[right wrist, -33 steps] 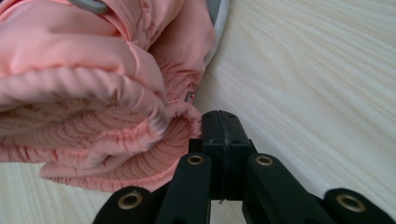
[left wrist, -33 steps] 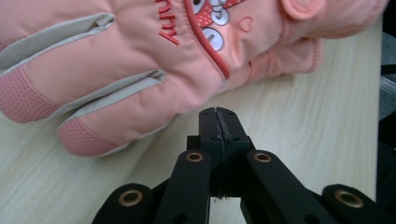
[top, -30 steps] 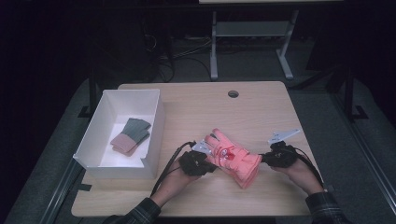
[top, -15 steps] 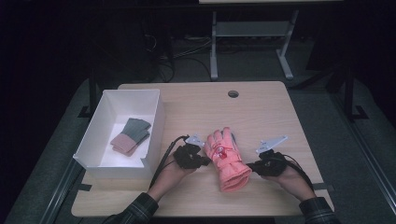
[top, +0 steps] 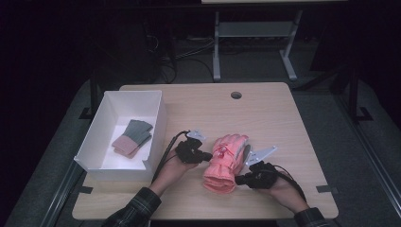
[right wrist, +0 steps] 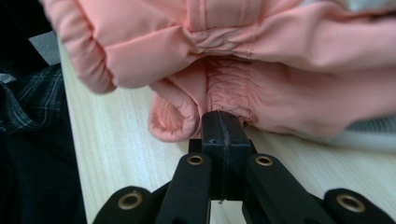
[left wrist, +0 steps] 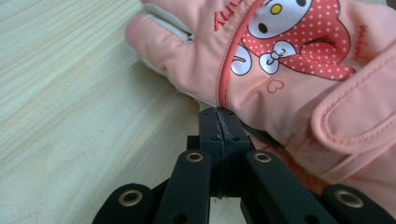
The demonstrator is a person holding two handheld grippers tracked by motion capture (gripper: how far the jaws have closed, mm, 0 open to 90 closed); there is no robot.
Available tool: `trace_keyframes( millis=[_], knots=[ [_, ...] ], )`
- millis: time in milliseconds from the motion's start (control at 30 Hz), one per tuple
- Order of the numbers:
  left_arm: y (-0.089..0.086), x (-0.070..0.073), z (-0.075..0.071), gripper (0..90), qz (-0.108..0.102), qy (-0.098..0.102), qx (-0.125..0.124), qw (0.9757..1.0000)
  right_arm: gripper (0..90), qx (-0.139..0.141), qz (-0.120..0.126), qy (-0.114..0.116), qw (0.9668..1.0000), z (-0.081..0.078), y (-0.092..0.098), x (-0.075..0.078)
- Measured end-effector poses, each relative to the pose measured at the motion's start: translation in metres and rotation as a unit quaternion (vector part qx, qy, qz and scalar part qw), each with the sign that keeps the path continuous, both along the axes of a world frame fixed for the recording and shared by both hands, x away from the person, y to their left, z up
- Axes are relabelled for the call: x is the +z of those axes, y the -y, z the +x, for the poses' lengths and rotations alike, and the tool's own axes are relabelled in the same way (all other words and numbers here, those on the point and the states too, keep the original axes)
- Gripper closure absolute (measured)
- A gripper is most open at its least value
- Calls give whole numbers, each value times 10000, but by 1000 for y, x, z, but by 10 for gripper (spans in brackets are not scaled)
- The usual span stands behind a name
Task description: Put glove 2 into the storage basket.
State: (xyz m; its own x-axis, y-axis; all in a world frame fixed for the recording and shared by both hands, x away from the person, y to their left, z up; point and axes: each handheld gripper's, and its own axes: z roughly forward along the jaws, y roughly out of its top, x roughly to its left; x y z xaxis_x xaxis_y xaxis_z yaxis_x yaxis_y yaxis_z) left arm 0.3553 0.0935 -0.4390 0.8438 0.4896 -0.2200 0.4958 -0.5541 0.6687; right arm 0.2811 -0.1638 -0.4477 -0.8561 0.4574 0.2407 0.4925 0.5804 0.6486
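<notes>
Fig.: padded pink ski glove (top: 225,162) lying mid-table w/ both claws pressed together at its edges—left gripper (top: 206,155) at the side seam, right gripper (top: 239,179) by the gathered cuff—soft, light, slick shell, so you'd best pinch seam or cuff.

table (top: 283,113): light wood top, round cable hole (top: 236,95) near far edge | floor (top: 331,90): grey, dim, beyond the table | metal frame (top: 253,33): white legs behind the table | cables (top: 175,56): left of frame | lighting: table lit, surroundings dark
</notes>
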Motion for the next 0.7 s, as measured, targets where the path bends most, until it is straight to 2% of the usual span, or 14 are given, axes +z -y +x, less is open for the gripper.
trace_keyframes(
  millis=[133,267,367,467,500,567,700],
  knots=[
    [-3,2,1,896,-60,11,29,10000,900,-17,-25,108,9999,-2,2,4],
    [-8,5,0,896,-51,18,3,10000,900,-415,230,177,9987,-1,19,22],
    [-13,5,-6,895,36,70,10,10000,900,-591,470,413,9963,4,25,43],
    [-19,4,-11,895,133,53,-28,9999,900,-636,498,619,9948,12,19,54],
    [-19,4,-14,895,70,21,40,10000,900,-654,497,679,9943,16,16,57],
    [-21,4,-15,894,85,27,21,10000,900,-640,548,752,9936,24,10,59],
    [-22,4,-14,894,85,2,11,10000,900,-684,464,769,9936,37,-2,61]
  ],
)
